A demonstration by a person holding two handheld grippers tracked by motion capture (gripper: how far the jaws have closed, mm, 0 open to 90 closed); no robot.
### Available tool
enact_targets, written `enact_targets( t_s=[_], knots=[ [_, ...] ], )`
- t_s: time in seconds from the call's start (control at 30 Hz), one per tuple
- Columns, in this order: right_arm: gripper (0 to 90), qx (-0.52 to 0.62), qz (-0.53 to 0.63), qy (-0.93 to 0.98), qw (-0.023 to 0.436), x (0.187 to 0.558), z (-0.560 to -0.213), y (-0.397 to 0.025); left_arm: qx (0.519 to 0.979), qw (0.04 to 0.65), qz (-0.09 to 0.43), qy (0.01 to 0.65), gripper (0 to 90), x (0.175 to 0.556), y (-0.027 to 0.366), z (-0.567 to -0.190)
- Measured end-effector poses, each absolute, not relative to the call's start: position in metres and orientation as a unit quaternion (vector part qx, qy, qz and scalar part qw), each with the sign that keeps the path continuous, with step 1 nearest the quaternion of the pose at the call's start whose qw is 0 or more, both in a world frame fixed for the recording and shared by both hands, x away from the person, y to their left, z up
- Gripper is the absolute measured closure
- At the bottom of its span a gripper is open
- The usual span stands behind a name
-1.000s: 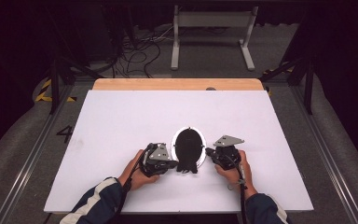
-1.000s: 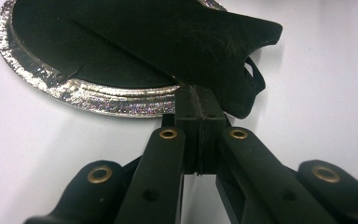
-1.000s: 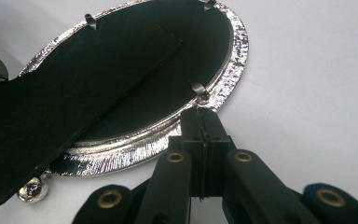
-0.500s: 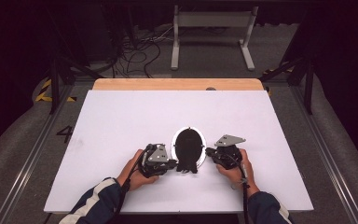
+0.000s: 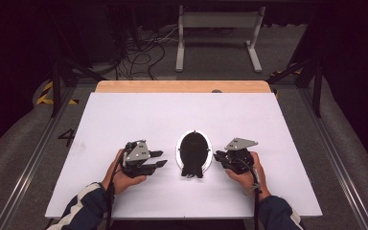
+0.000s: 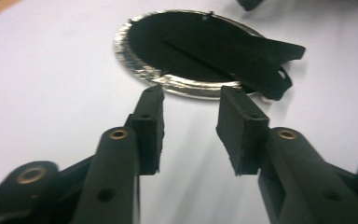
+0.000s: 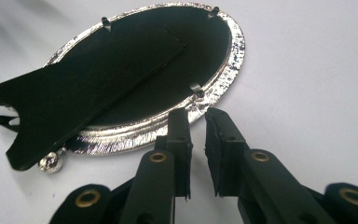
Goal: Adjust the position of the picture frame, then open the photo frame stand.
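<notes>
Both grippers sit low on the table, one each side of the oval frame.

The left gripper point(image 5: 159, 159) lies in the person's left hand point(image 5: 120, 173) with its jaws standing clearly apart, nothing between them, tips just short of the silver rim in its own view point(image 6: 191, 100). The right gripper point(image 5: 216, 155), in the right hand point(image 5: 248, 173), has its jaws drawn in to a narrow slit, also holding nothing, tips right up by the rim point(image 7: 196, 116); whether they touch it I cannot tell. Between the two lies the frame point(image 5: 193, 151), an oval picture frame face down on the white table point(image 5: 124, 115), black backing up, its fold-out stand point(image 7: 74, 105) lying flat across the back and jutting past the rim toward the person. Small clips point(image 7: 195, 88) sit around the rim.
</notes>
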State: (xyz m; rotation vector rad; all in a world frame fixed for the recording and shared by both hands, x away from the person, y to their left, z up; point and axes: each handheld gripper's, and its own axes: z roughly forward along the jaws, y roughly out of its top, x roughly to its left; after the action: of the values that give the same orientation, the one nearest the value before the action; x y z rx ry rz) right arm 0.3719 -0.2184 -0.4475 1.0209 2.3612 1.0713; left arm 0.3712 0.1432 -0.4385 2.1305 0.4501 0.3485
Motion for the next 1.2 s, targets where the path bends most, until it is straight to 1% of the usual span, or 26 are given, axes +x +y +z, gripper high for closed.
enact_targets(
  t_s=[0.03, 0.2, 0.27, 0.33, 0.37, 0.4, 0.43, 0.5, 0.67, 0.9, 1.03, 1.13, 1.17, 1.2],
  knots=[
    [79.6, 0.359, 0.378, 0.835, 0.176, 0.371, -0.447, -0.219, 0.861, 0.450, 0.147, 0.187, 58.0, 0.371, 0.148, -0.438],
    [78.0, 0.356, 0.380, 0.835, 0.175, 0.366, -0.446, -0.222, 0.858, 0.438, 0.163, 0.212, 42.9, 0.368, 0.170, -0.442],
    [76.1, 0.352, 0.379, 0.838, 0.173, 0.362, -0.445, -0.222, 0.860, 0.429, 0.160, 0.224, 36.4, 0.366, 0.178, -0.442],
    [72.8, 0.352, 0.378, 0.839, 0.169, 0.357, -0.445, -0.222, 0.862, 0.411, 0.159, 0.249, 28.9, 0.365, 0.184, -0.444],
    [71.4, 0.352, 0.378, 0.840, 0.166, 0.355, -0.445, -0.222, 0.862, 0.411, 0.159, 0.249, 26.5, 0.365, 0.184, -0.444],
    [71.4, 0.352, 0.378, 0.840, 0.166, 0.355, -0.445, -0.222, 0.863, 0.407, 0.155, 0.255, 26.5, 0.364, 0.187, -0.446],
    [69.5, 0.348, 0.375, 0.844, 0.160, 0.351, -0.446, -0.221, 0.866, 0.399, 0.151, 0.262, 21.4, 0.361, 0.193, -0.450],
    [66.5, 0.346, 0.372, 0.847, 0.156, 0.348, -0.446, -0.220, 0.870, 0.389, 0.151, 0.263, 18.8, 0.358, 0.197, -0.453],
    [62.7, 0.341, 0.365, 0.854, 0.147, 0.340, -0.448, -0.218, 0.870, 0.390, 0.143, 0.265, 15.0, 0.351, 0.206, -0.456],
    [63.0, 0.326, 0.358, 0.863, 0.141, 0.331, -0.449, -0.215, 0.864, 0.401, 0.147, 0.267, 13.9, 0.347, 0.210, -0.452],
    [63.6, 0.322, 0.358, 0.865, 0.139, 0.331, -0.449, -0.213, 0.868, 0.394, 0.150, 0.261, 13.7, 0.347, 0.206, -0.453],
    [68.1, 0.311, 0.352, 0.872, 0.135, 0.329, -0.451, -0.209, 0.870, 0.393, 0.151, 0.255, 13.7, 0.345, 0.201, -0.454],
    [74.8, 0.302, 0.349, 0.877, 0.131, 0.327, -0.450, -0.207, 0.871, 0.390, 0.158, 0.255, 13.5, 0.345, 0.198, -0.454],
    [76.6, 0.299, 0.344, 0.880, 0.133, 0.327, -0.449, -0.205, 0.870, 0.387, 0.166, 0.256, 13.5, 0.345, 0.197, -0.454]
  ],
)
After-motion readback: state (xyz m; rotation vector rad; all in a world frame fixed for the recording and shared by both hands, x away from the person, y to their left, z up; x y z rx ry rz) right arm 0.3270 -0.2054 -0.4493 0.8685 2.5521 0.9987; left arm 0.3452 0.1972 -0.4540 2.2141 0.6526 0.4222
